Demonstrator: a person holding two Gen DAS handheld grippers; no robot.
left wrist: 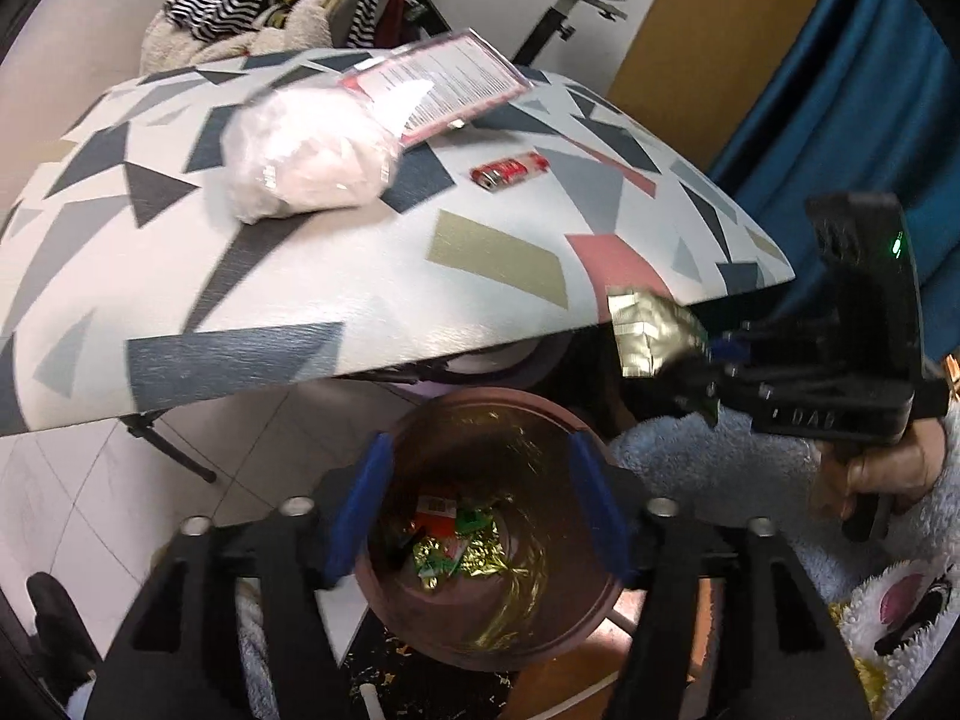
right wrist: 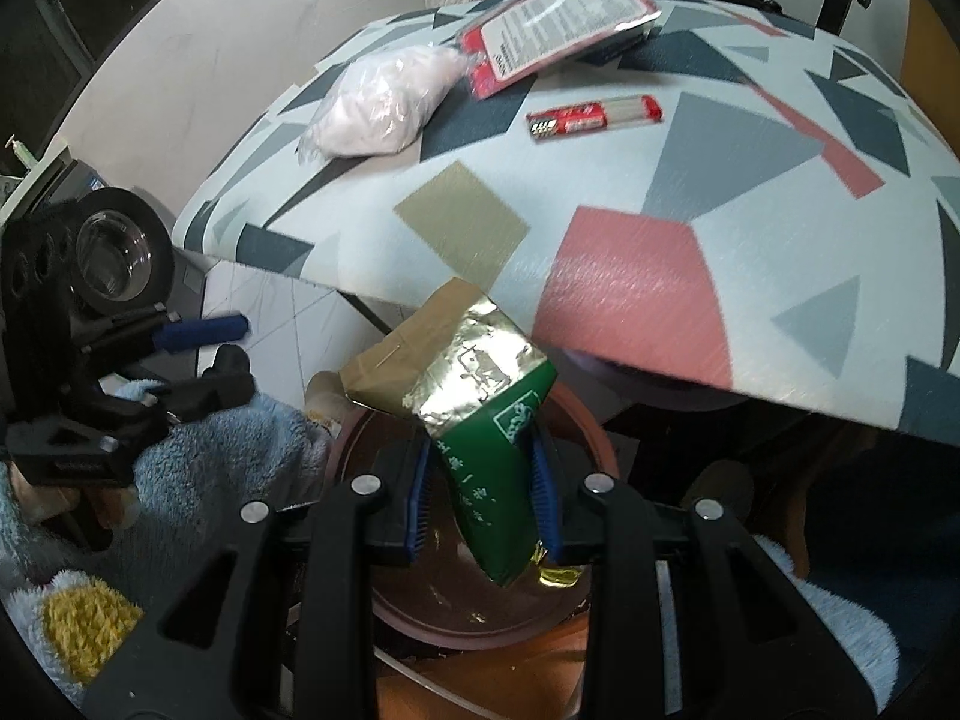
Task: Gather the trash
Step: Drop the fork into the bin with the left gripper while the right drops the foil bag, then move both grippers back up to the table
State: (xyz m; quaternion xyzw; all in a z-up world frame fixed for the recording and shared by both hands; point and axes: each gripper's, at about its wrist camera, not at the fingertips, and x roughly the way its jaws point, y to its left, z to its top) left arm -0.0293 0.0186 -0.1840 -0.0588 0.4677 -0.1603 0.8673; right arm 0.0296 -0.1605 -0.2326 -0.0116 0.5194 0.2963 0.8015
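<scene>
My left gripper (left wrist: 480,510) hangs open over a brown round bin (left wrist: 414,426) that holds several crumpled foil and green wrappers (left wrist: 462,546); nothing is between its blue pads. My right gripper (right wrist: 483,498) is shut on a green and gold foil packet (right wrist: 480,420), held just above the bin's rim (right wrist: 600,438). In the left wrist view the right gripper (left wrist: 702,372) comes in from the right with the foil packet (left wrist: 648,330) at the table's edge. On the patterned table lie a white plastic bag (left wrist: 306,156), a red wrapper (left wrist: 510,171) and a red-edged pack (left wrist: 444,84).
The patterned table (right wrist: 660,228) overhangs the bin. A person's hand in a fluffy blue sleeve (left wrist: 720,468) holds the right gripper. Clothes are piled behind the table (left wrist: 270,0). White floor tiles (left wrist: 72,480) lie to the left, with a table leg (left wrist: 174,450) slanting across them.
</scene>
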